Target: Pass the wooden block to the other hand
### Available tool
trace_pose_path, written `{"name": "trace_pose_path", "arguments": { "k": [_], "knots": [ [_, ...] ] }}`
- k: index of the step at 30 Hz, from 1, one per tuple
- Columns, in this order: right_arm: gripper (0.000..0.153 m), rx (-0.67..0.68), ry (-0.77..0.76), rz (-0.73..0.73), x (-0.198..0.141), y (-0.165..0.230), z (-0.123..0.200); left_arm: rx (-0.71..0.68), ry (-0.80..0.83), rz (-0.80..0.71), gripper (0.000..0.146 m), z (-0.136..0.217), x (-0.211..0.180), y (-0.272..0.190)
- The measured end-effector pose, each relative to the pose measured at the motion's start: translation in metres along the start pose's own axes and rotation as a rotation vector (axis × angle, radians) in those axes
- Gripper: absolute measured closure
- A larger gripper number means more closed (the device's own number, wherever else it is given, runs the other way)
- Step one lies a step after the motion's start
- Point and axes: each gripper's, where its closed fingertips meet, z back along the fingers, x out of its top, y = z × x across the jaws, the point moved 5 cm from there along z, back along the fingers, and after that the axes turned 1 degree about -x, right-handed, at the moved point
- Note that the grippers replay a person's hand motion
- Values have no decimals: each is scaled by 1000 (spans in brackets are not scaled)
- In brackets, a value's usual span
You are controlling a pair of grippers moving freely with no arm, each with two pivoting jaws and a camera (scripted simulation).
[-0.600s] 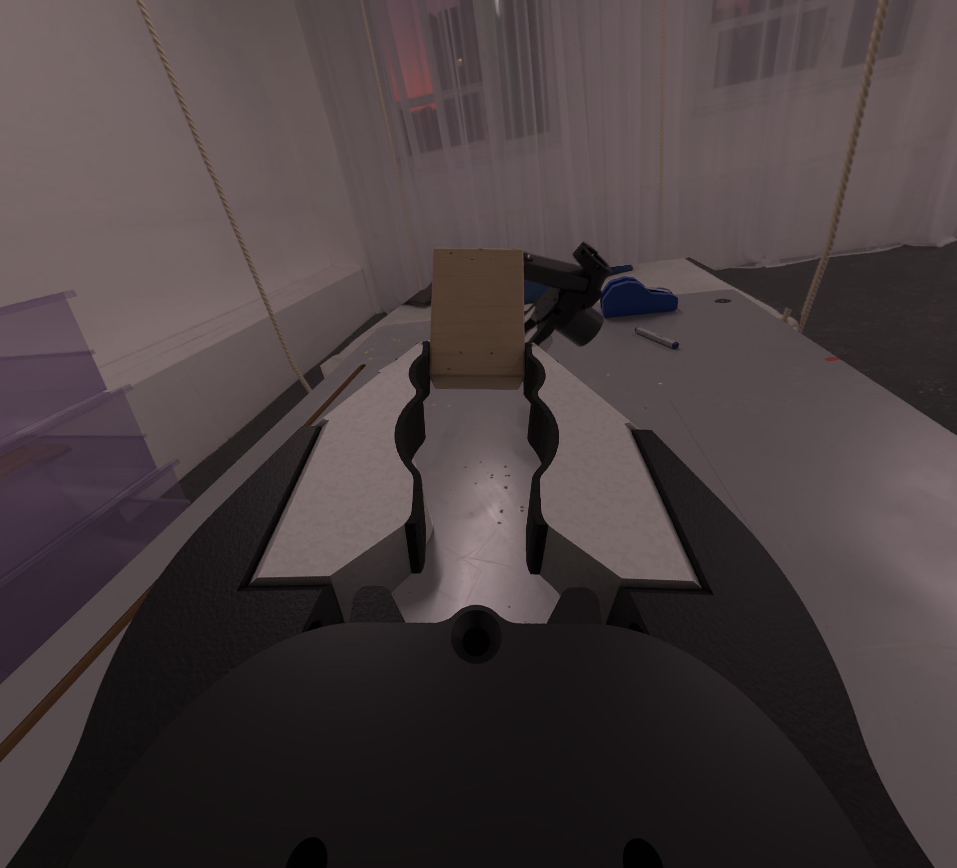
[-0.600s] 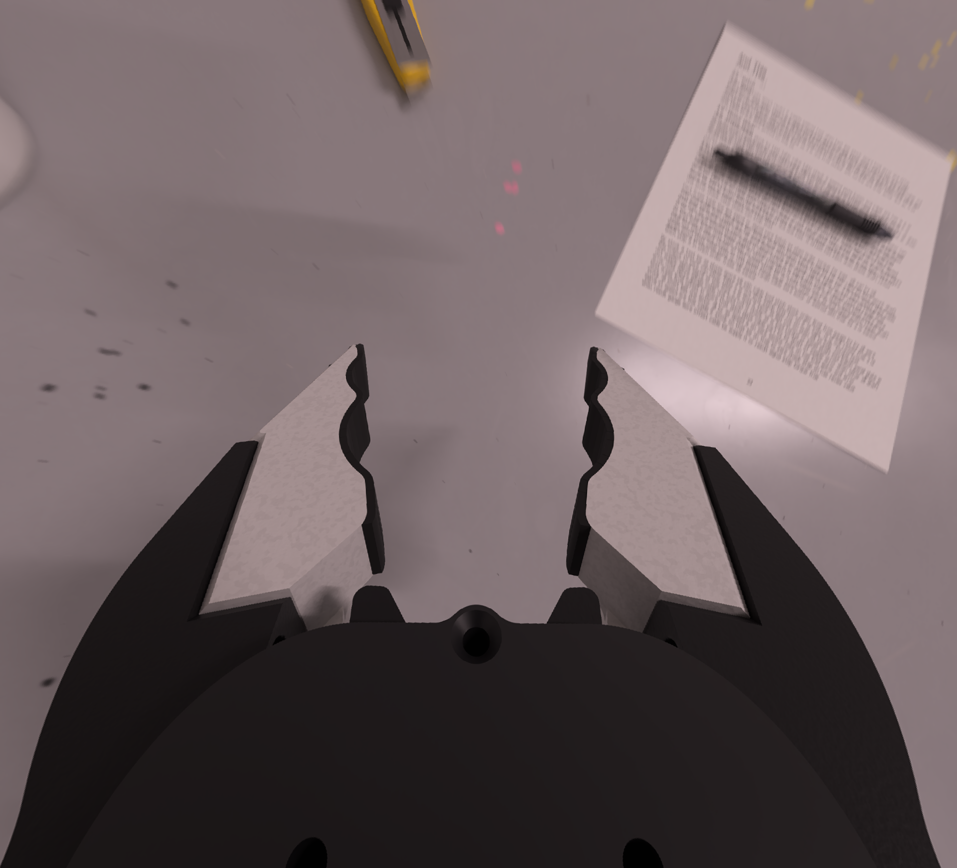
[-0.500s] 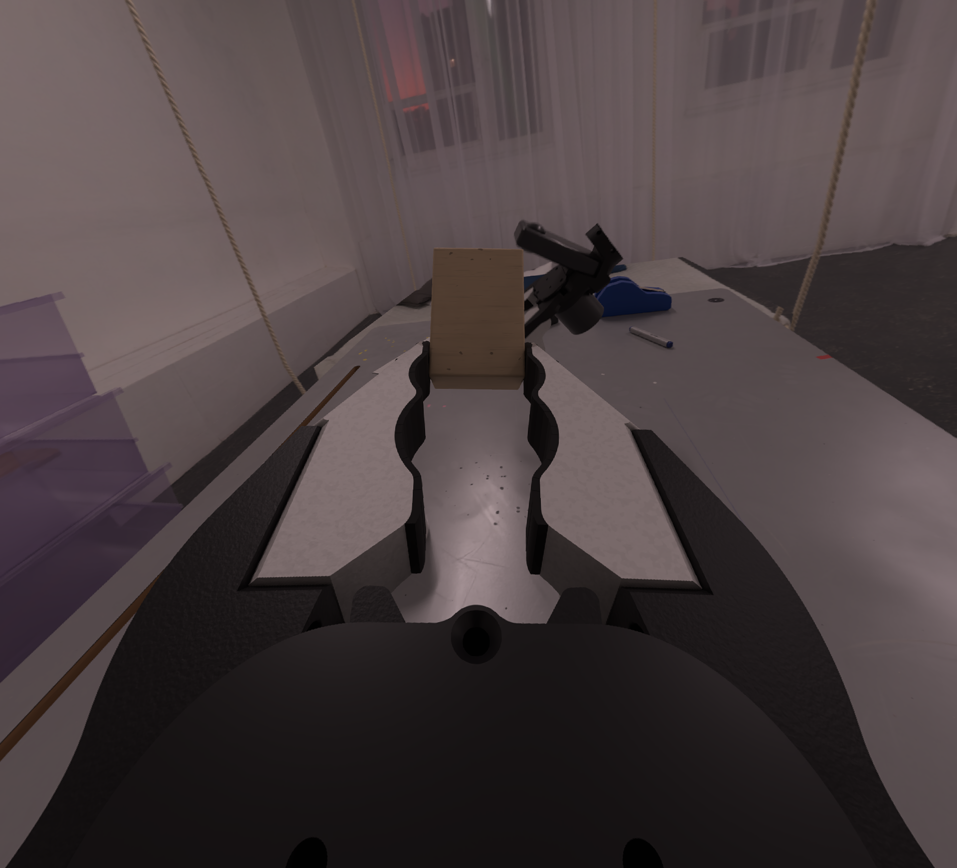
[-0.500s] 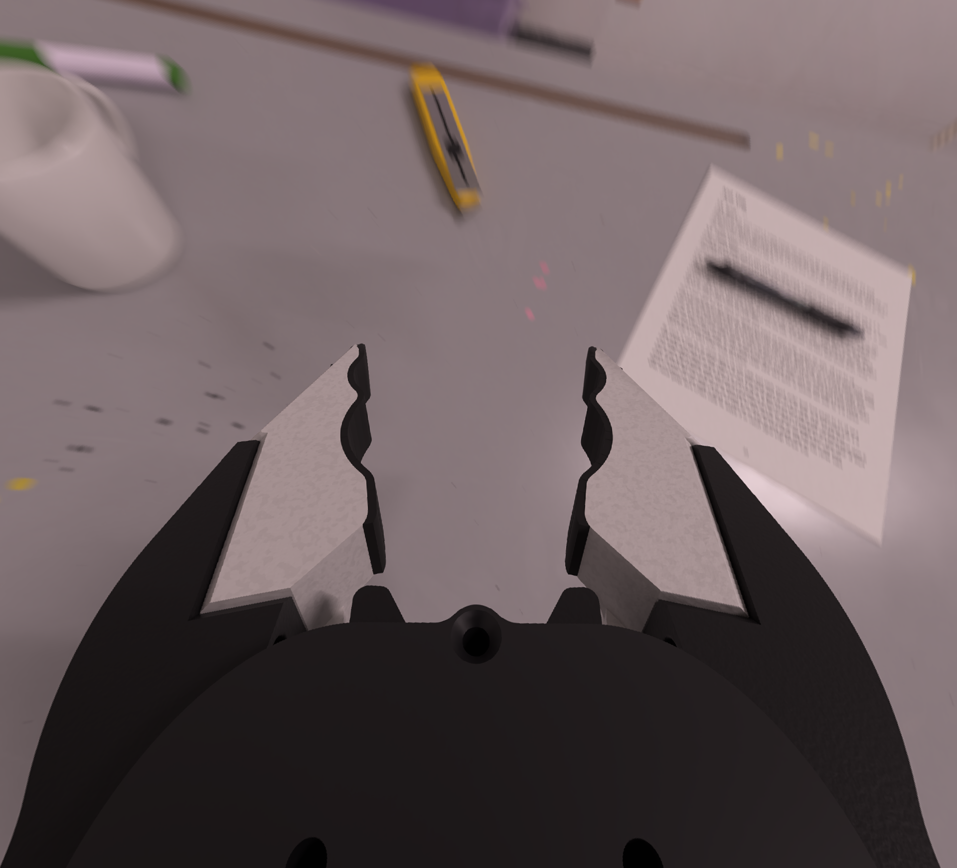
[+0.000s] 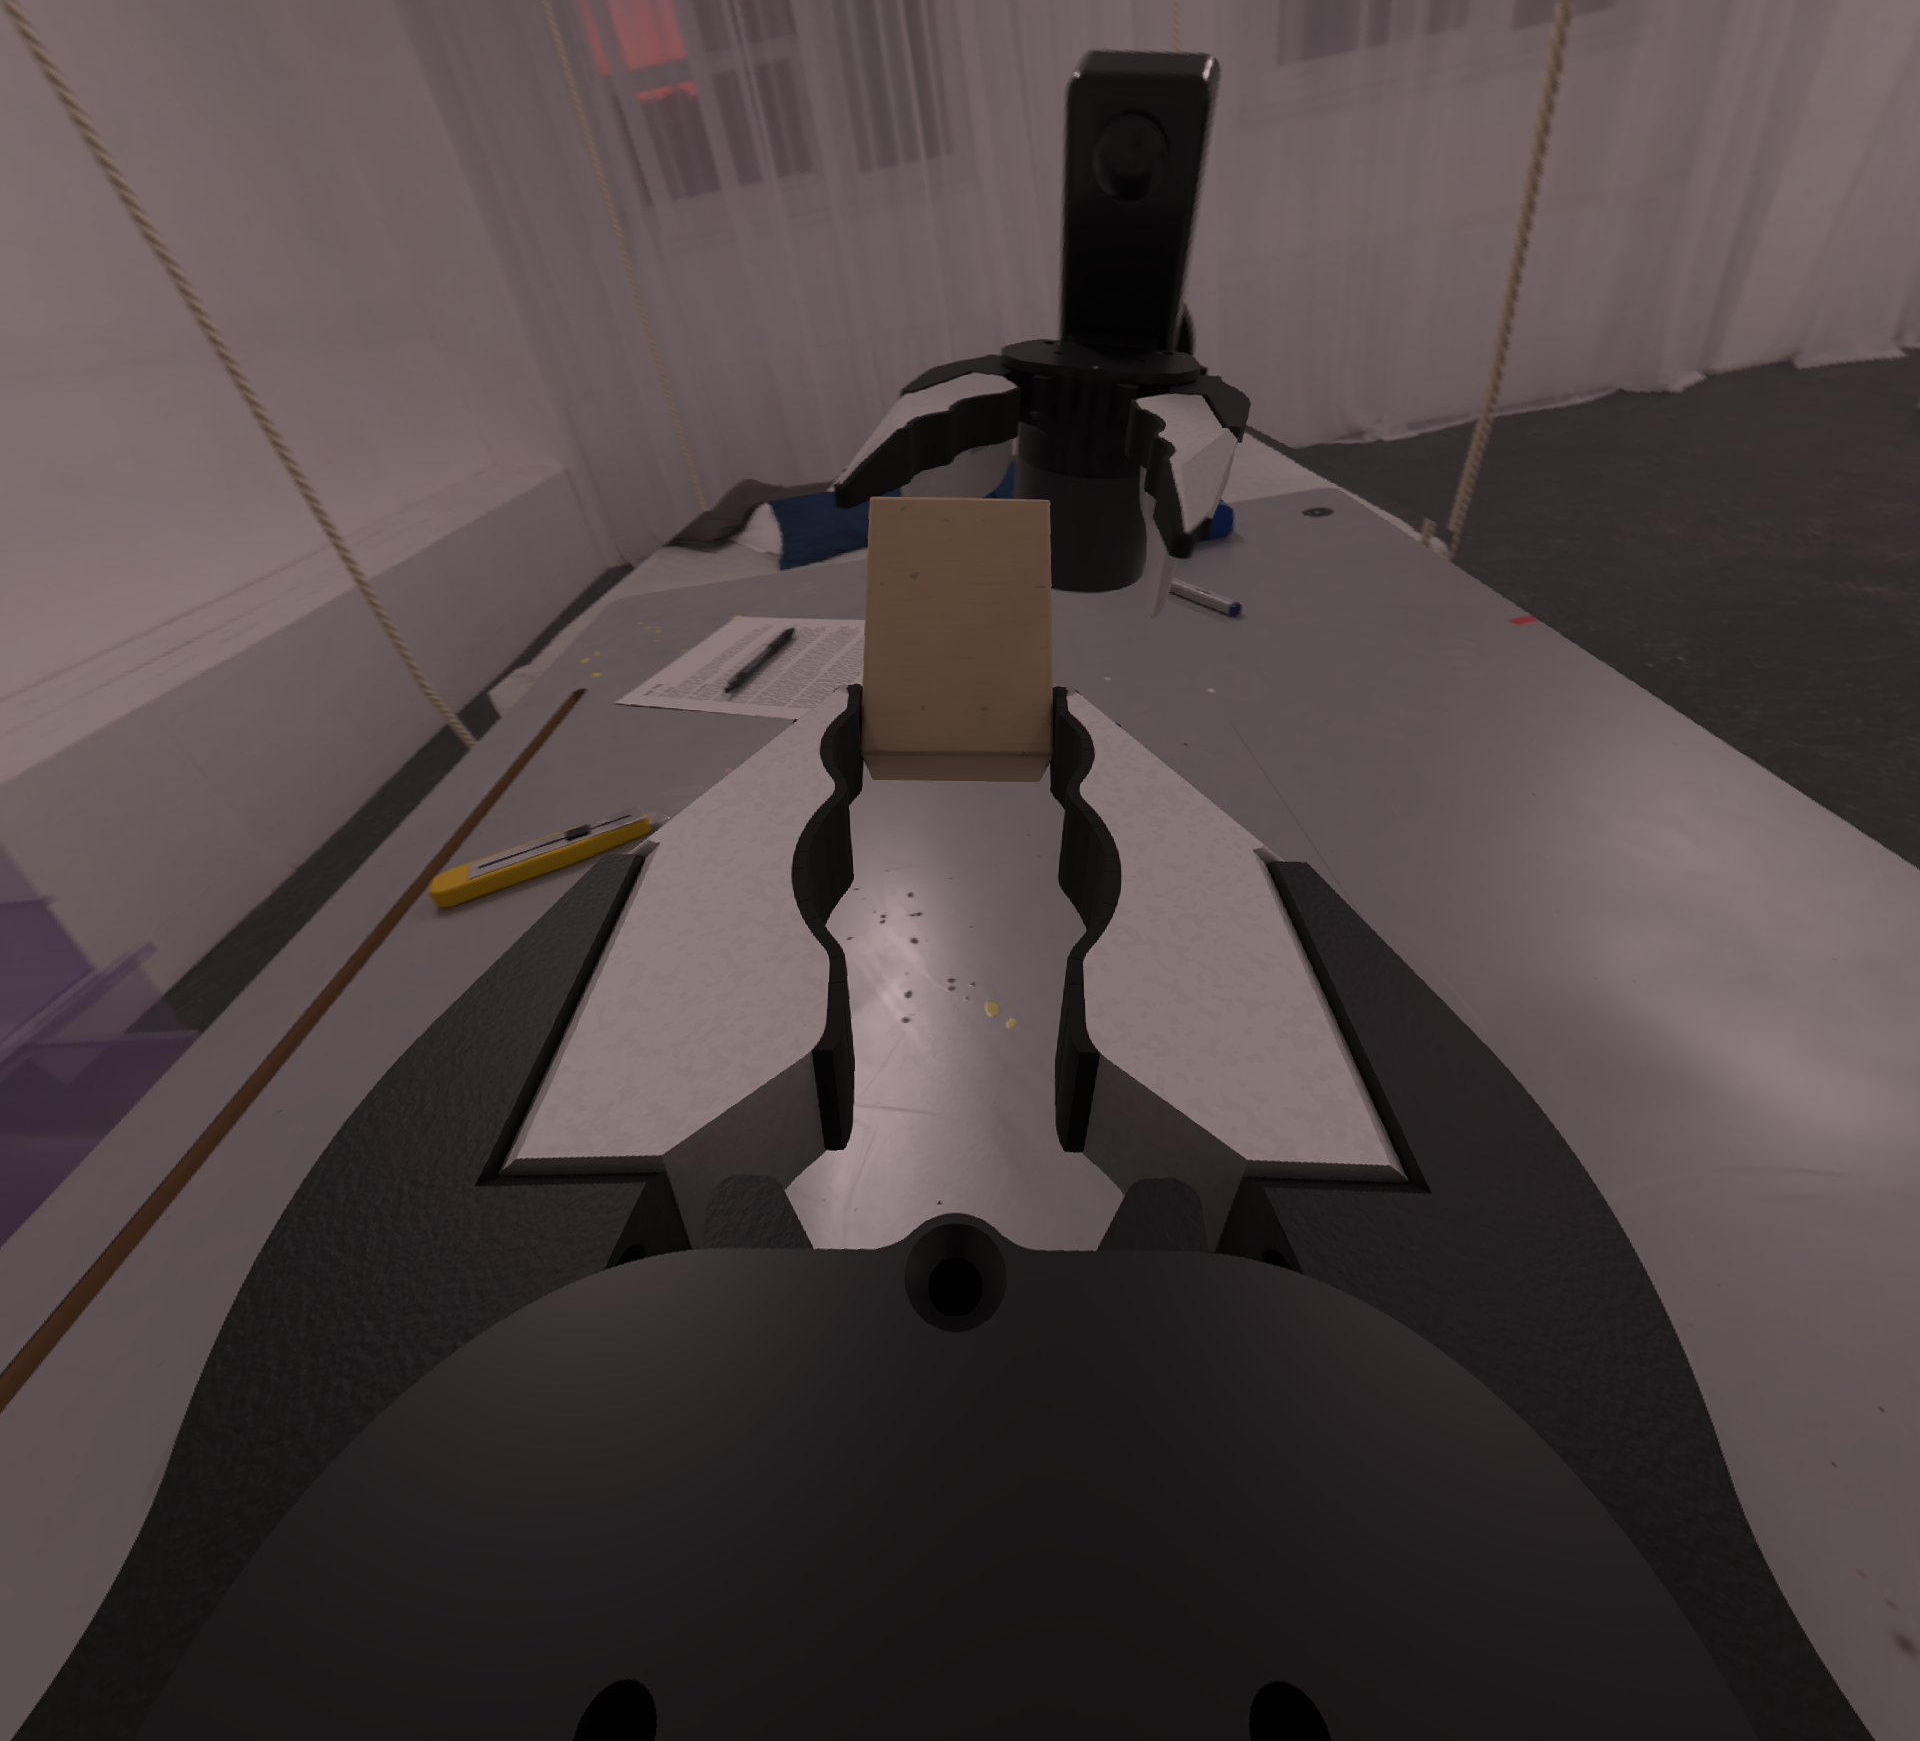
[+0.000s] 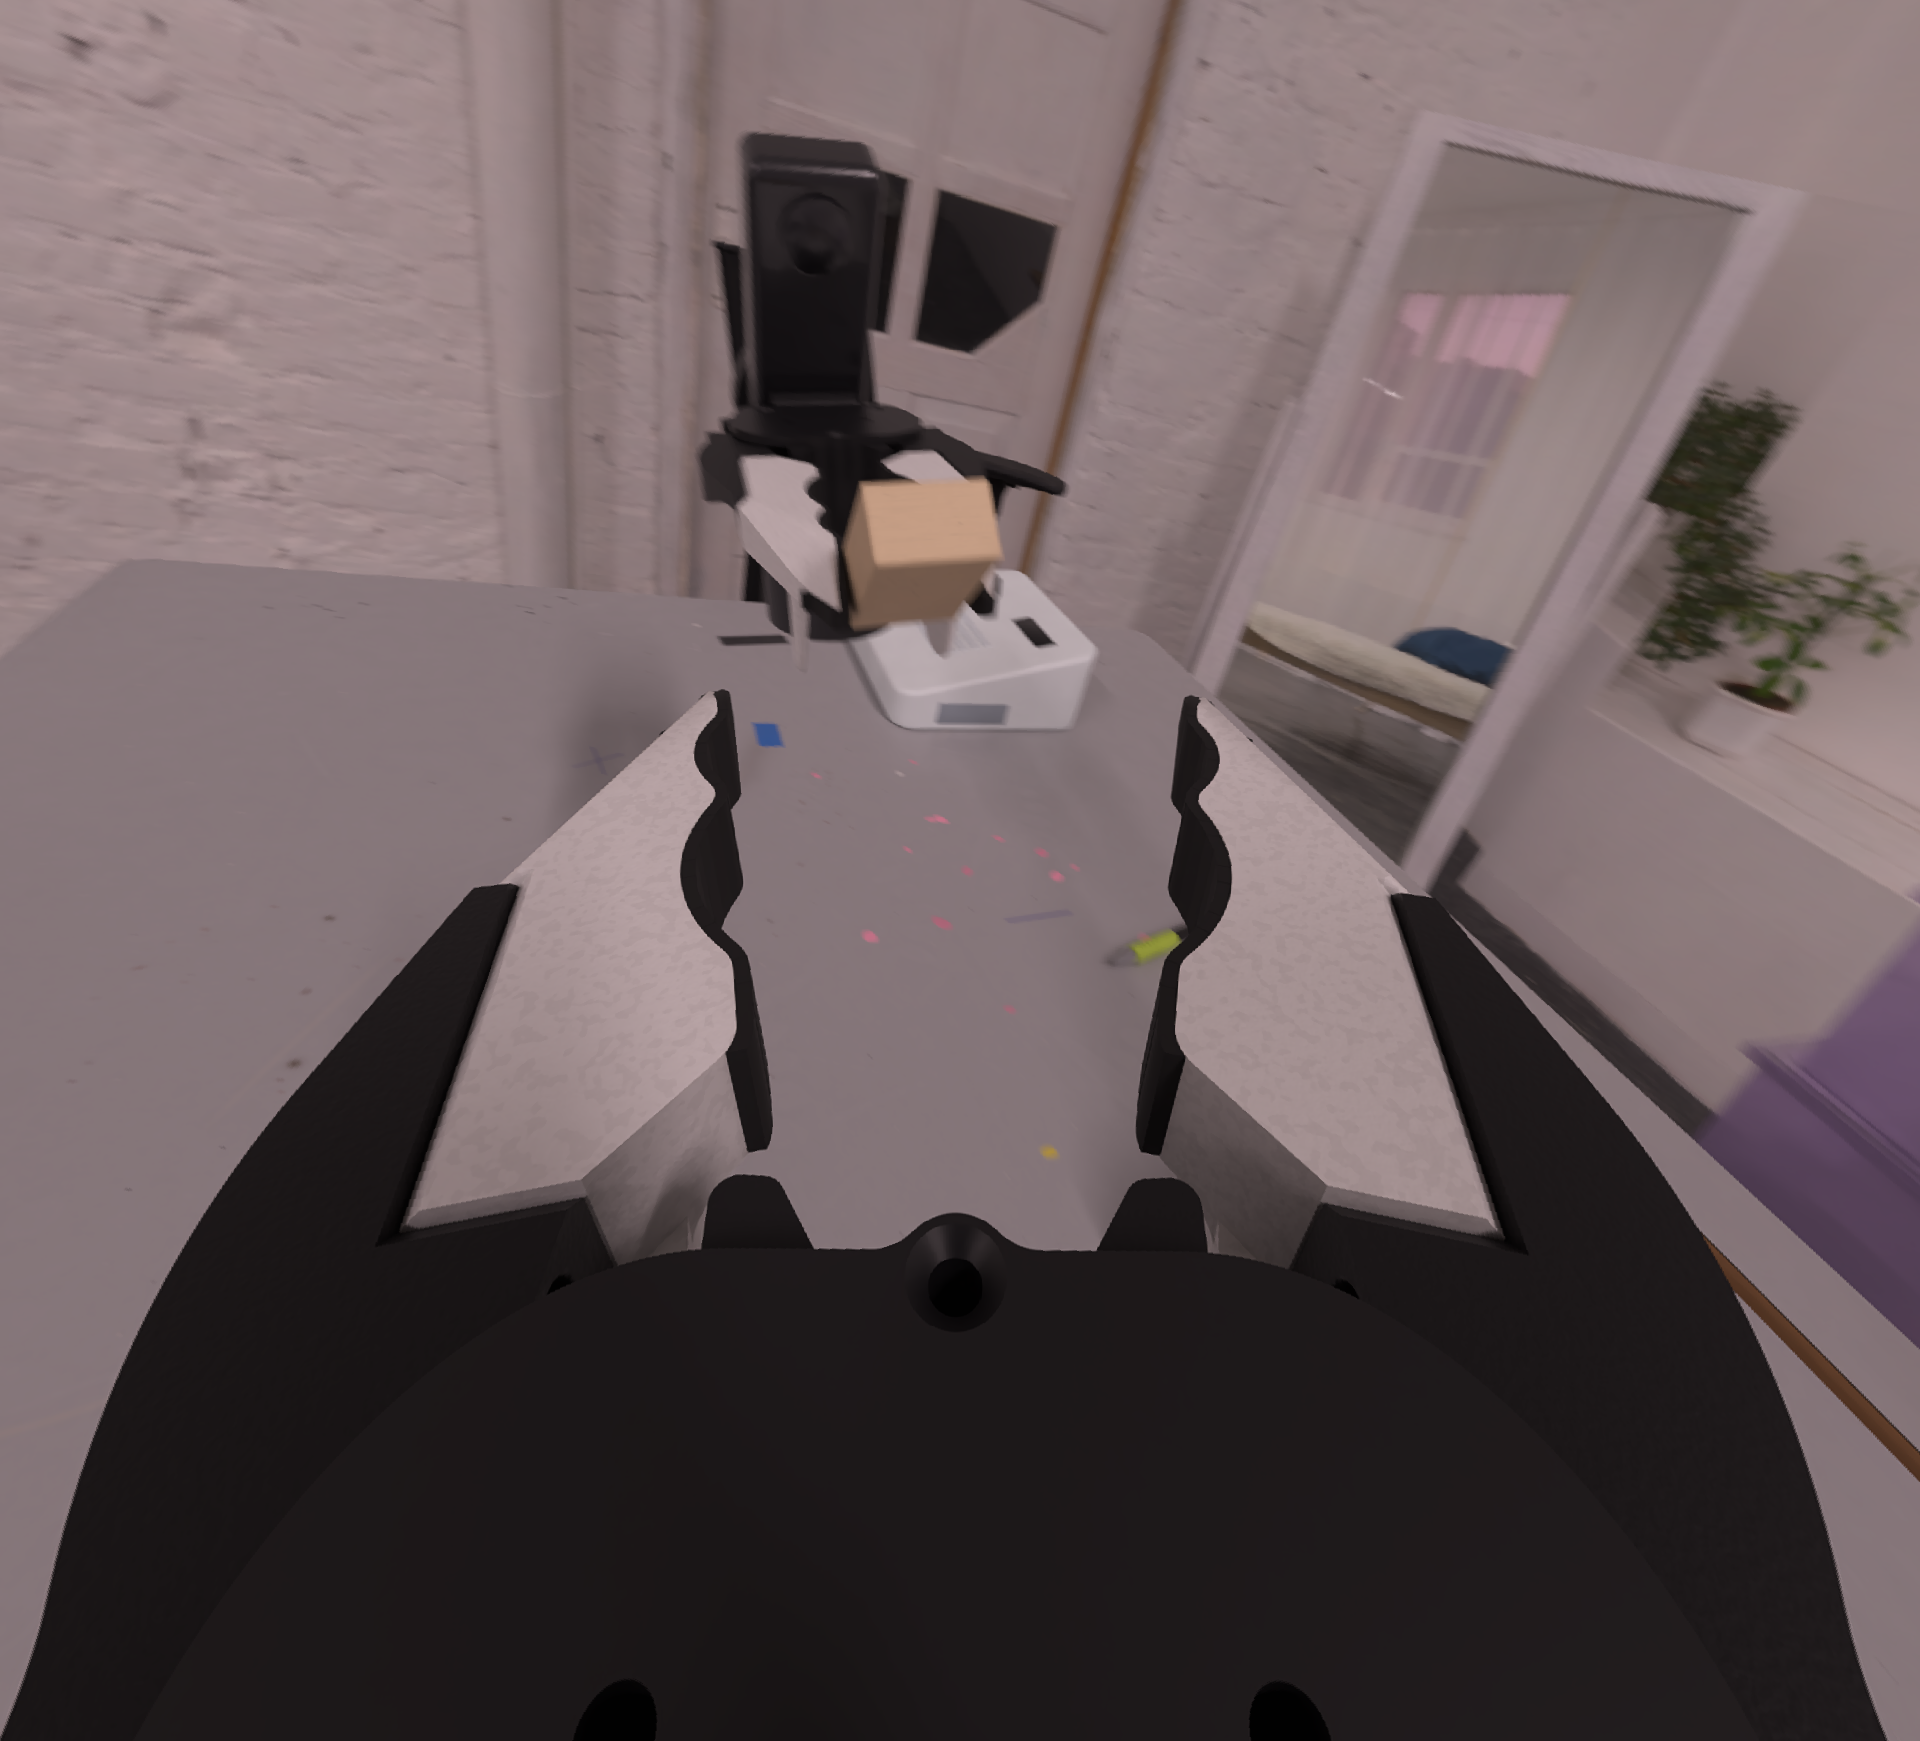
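The wooden block (image 5: 956,642) is a pale tan piece, clamped upright between the fingertips of my left gripper (image 5: 956,720), above the grey table (image 5: 1507,860). My right gripper (image 6: 954,709) is open and empty, held level and facing the block across a gap. In the right wrist view the block (image 6: 920,548) shows blurred, held ahead and slightly left of centre, above the table. In the left wrist view the right gripper's black body (image 5: 1132,257) rises behind the block, its fingers spread wide.
A printed sheet (image 5: 696,689) with a black pen (image 5: 758,657) and a yellow utility knife (image 5: 540,860) lie on the table's left side. A blue-capped marker (image 5: 1205,595) lies far right. A white device (image 6: 977,673) stands under the block. Purple drawers (image 5: 62,995) are left.
My right gripper has swung up from looking down at the table to level, and now faces the left gripper and block. The left gripper has kept hold of the block and shifted its view.
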Motion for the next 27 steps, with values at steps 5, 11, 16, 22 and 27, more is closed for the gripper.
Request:
{"name": "trace_pose_path", "arguments": {
  "k": [5,11,16,22,27],
  "knots": [
    [71,89,-85,-28,2,14,-26,-75,35,-2,110,-19,-7,-10],
    [81,119,-46,-5,-7,16,-36,-118,71,-9,110,-32,-13,-17],
    [97,137,-39,-18,-12,15,-37,-122,67,-1,110,-32,-14,-17],
    [117,138,-43,1,-11,16,-37,-123,50,-10,110,-33,-13,-16],
    [117,92,-38,22,-9,11,-35,-23,-1,-56,90,-33,-12,-7]
  ]
}}
